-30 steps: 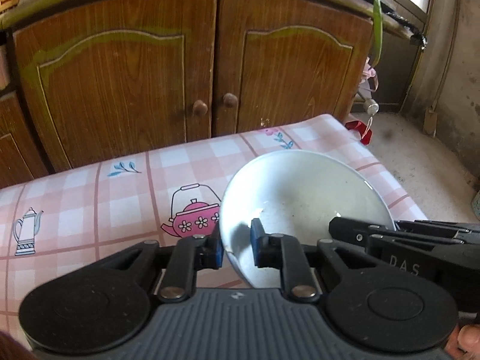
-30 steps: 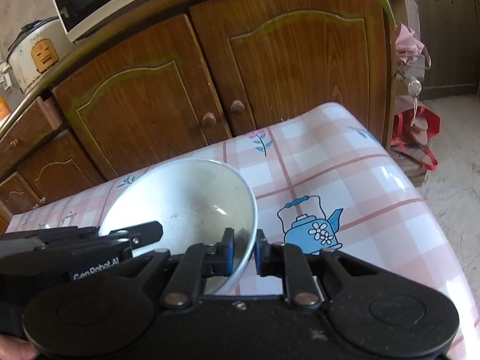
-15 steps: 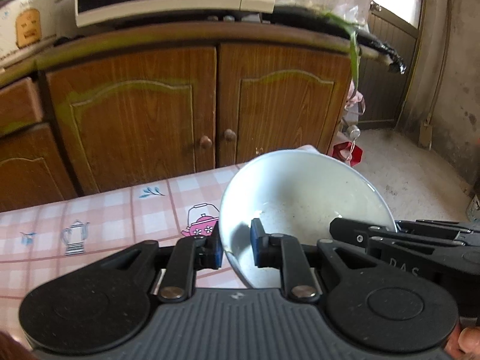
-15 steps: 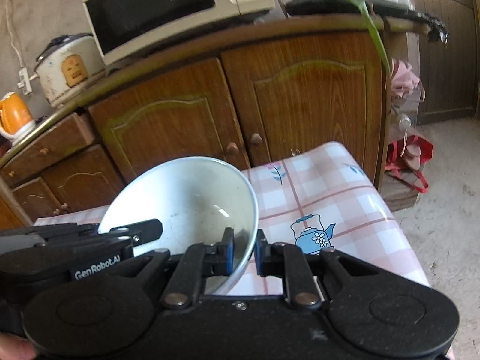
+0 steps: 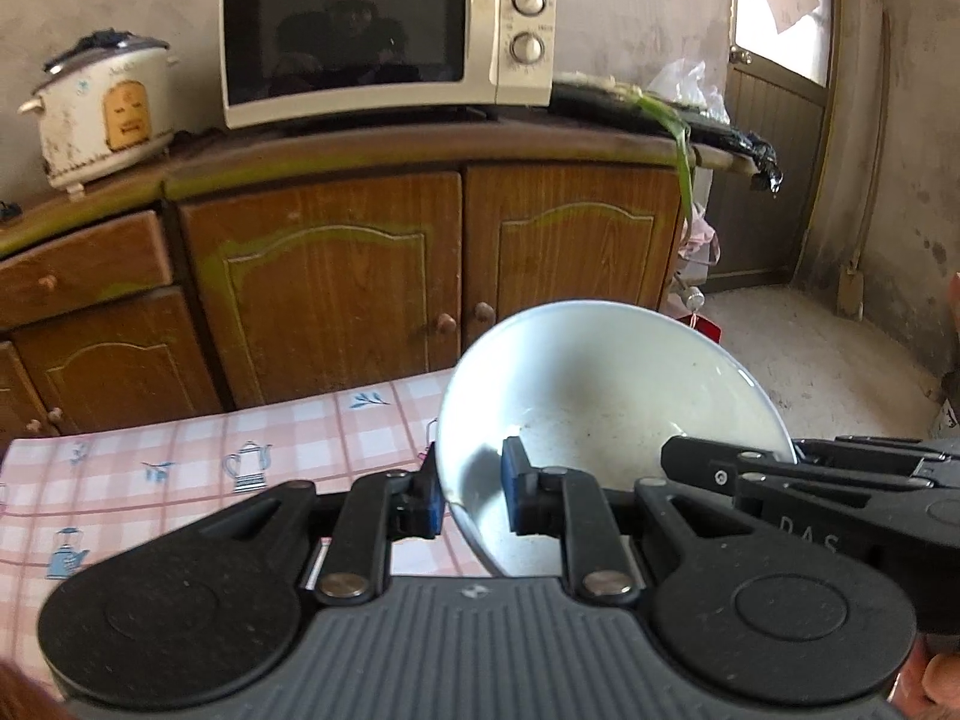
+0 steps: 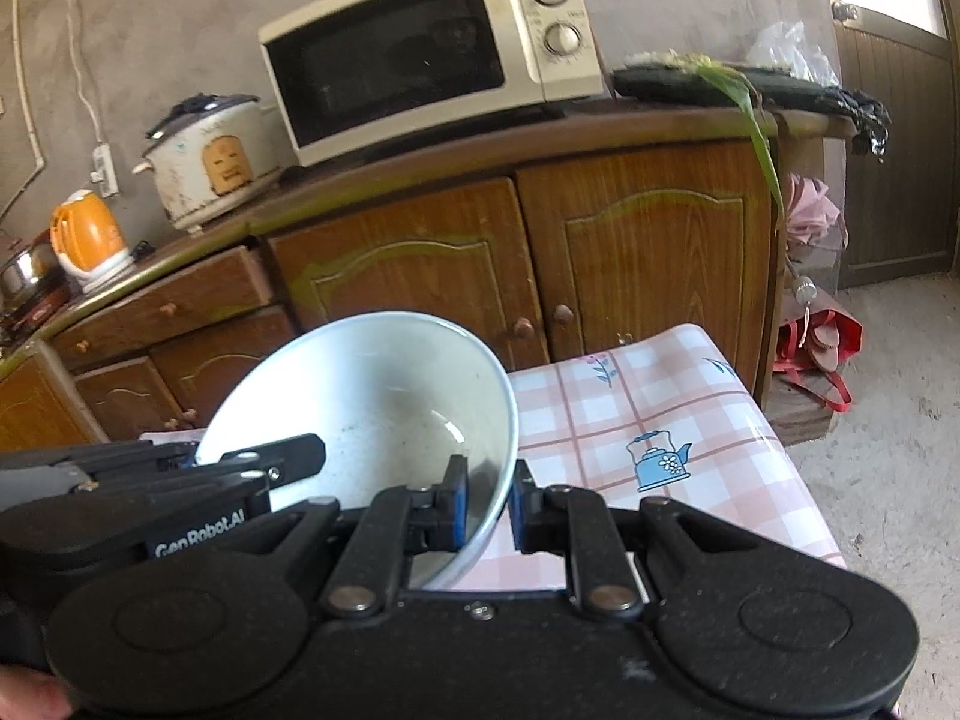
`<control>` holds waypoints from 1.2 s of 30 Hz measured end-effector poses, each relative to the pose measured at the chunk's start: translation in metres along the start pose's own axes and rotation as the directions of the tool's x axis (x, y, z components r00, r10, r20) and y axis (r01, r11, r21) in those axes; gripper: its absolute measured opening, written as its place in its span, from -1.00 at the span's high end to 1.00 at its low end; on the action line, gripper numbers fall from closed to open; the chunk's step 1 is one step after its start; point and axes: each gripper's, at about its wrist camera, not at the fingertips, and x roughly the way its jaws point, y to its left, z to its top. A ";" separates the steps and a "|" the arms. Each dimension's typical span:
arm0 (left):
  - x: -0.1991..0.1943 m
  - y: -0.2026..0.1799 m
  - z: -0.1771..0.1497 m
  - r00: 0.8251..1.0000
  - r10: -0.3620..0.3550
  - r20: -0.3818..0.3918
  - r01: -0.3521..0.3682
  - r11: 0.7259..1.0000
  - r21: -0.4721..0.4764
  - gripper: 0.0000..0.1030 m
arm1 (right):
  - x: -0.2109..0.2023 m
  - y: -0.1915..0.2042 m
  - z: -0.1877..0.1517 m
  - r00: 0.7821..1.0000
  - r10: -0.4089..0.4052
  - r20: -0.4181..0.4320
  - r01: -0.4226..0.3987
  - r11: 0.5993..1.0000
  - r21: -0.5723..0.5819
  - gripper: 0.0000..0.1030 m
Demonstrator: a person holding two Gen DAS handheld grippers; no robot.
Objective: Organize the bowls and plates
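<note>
A white bowl [image 5: 606, 402] hangs in the air above the near edge of a table covered with a pink checked cloth [image 5: 180, 468], carried by both grippers at once. The left gripper [image 5: 471, 498] is clamped on the bowl's left rim, one blue pad outside the wall and one inside; the right gripper [image 6: 486, 501] is clamped the same way on the opposite, right rim. The bowl tilts with its mouth toward the cameras, and its inside holds nothing but a scatter of dark specks and a faint smear near the bottom. In each wrist view the other gripper's black fingers reach across the bowl's far rim. The cloth is printed with small teapots and sprigs, a blue teapot [image 6: 657, 459] among them, and the part of the table in view carries nothing else. Past the table stands a brown wooden cabinet [image 5: 420, 276] with two arched doors and round knobs, with drawers to its left. On its top sit a cream microwave [image 5: 384, 30], a white rice cooker [image 5: 102, 111] and, farther left in the right wrist view, an orange kettle [image 6: 87, 237]. A long green leaf [image 6: 756, 120] droops over the cabinet's right end, and a red bag [image 6: 819, 339] lies on the concrete floor beside it.
</note>
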 end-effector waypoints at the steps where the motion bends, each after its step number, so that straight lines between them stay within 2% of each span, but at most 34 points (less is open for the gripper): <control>1: -0.006 0.000 -0.001 1.000 0.004 0.003 -0.004 1.000 0.000 0.63 | -0.004 0.003 -0.001 1.000 0.004 0.001 -0.004 1.000 0.001 0.63; 18: -0.068 0.015 -0.018 0.997 0.044 0.057 -0.043 0.999 -0.017 0.61 | -0.062 0.058 -0.015 0.999 0.029 0.025 -0.028 0.998 -0.053 0.63; 36: -0.108 0.025 -0.032 0.993 0.077 0.090 -0.074 0.996 -0.040 0.60 | -0.098 0.095 -0.030 0.998 0.052 0.042 -0.048 0.995 -0.091 0.63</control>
